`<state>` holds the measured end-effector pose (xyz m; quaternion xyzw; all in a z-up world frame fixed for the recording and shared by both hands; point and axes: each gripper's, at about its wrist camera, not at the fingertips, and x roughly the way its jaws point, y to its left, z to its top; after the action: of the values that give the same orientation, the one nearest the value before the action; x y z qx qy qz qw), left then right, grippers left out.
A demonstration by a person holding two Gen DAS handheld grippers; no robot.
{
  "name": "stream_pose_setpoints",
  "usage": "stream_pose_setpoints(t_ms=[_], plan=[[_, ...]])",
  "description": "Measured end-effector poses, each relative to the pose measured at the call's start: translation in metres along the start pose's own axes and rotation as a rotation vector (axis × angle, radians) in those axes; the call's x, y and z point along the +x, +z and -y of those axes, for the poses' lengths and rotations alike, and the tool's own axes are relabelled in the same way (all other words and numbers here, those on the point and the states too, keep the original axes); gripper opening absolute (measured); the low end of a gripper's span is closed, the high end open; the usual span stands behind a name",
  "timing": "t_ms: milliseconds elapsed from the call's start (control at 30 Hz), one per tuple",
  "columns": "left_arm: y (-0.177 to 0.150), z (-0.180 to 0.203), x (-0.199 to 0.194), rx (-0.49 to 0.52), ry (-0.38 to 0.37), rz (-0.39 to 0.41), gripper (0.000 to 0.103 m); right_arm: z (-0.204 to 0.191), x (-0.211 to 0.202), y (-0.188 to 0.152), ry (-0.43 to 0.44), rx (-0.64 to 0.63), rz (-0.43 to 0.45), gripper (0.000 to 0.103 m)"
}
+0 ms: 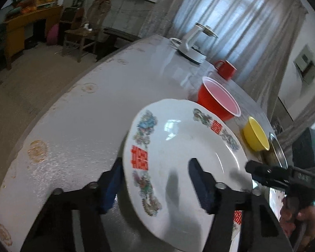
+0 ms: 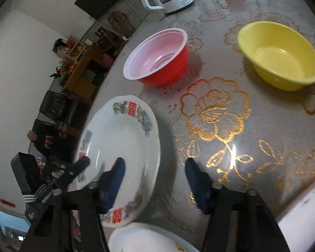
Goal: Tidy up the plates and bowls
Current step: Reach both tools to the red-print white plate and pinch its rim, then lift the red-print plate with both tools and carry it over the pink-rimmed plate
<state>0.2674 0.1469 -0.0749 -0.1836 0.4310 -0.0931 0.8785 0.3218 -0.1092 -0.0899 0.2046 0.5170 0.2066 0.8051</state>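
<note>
the decorated white plate [image 1: 178,153] sits near the table's [image 1: 77,126] edge, and both tools are at it. the left gripper [image 1: 157,187] straddles the plate's rim on one side, one blue pad outside the rim and one over the plate's well; the jaws stand part-way apart, and whether the pads already press on the rim cannot be told. the right gripper [image 2: 155,187] straddles the opposite rim in the same way, one pad over the plate and one above the gold-flowered cloth, and its contact is equally unclear. the plate looks slightly tilted, though whether it is clear of the table cannot be judged.

the sorting appears to be at an early stage. the red bowl [image 2: 159,58] and the yellow bowl [image 2: 281,56] stand apart from each other farther in on the table, not nested. another white plate [image 2: 145,239] shows at the near edge, and part of another dish [image 2: 304,214] lies toward the near right. stacking plates and nesting bowls is judged still to do.
</note>
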Motion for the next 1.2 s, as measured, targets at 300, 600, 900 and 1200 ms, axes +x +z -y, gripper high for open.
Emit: stream_pose_setpoints(t_ms=[300, 600, 900, 1200], plan=[[-0.006, 0.006, 0.004, 0.020, -0.017, 0.014, 0.058, -0.005, 0.026, 0.000, 0.078, 0.026, -0.045, 0.041], [-0.009, 0.013, 0.009, 0.076, 0.015, 0.050, 0.057, -0.013, 0.039, 0.000, 0.085, 0.032, -0.037, 0.032], [-0.007, 0.004, 0.009, 0.009, 0.051, 0.070, 0.032, -0.018, 0.039, -0.005, 0.008, -0.066, -0.029, 0.014], [-0.009, 0.018, 0.012, 0.086, 0.034, 0.056, 0.033, -0.044, 0.033, -0.019, -0.046, -0.203, 0.015, 0.018]])
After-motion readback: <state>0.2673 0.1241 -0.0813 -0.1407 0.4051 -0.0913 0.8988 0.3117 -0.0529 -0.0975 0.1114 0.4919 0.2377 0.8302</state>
